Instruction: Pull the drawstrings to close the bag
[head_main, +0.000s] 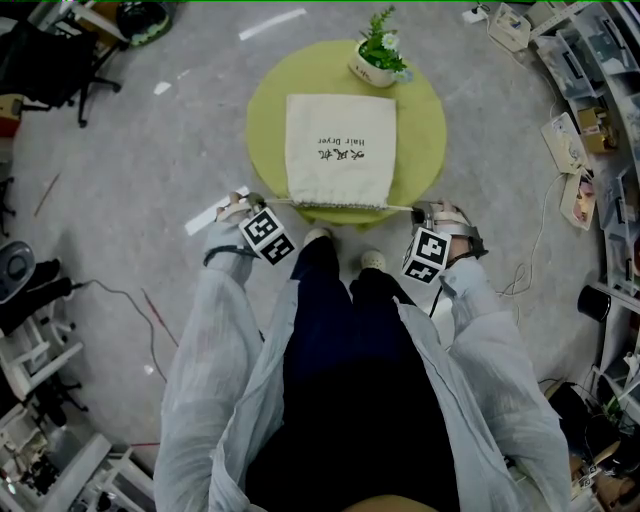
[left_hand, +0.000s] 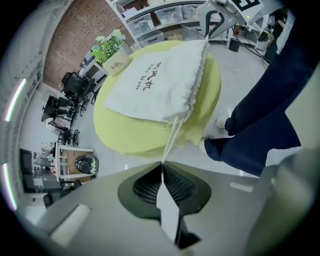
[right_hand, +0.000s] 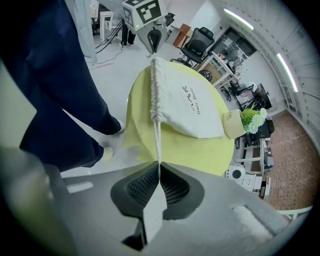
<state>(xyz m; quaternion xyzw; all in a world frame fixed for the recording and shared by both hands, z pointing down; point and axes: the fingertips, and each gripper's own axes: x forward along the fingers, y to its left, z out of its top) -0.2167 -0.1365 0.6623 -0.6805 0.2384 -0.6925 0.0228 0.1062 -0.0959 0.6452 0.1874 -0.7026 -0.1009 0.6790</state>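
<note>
Two drawstrings (head_main: 403, 209) run sideways from the gathered mouth of the white bag (head_main: 339, 150), which lies at the near edge of the round yellow table (head_main: 265, 110), out to the left gripper (head_main: 252, 203) and right gripper (head_main: 420, 212). Left gripper view: jaws pressed together on one taut string. Right gripper view: jaws likewise clamped on the other string, bag beyond.

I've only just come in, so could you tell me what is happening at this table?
A person stands at a round table, holding a gripper in each hand. The left gripper is shut on the left drawstring of a white bag, and the right gripper is shut on the right drawstring. Both cords run taut outward. The bag's mouth is gathered but not fully cinched. A plant sits behind it.
</note>
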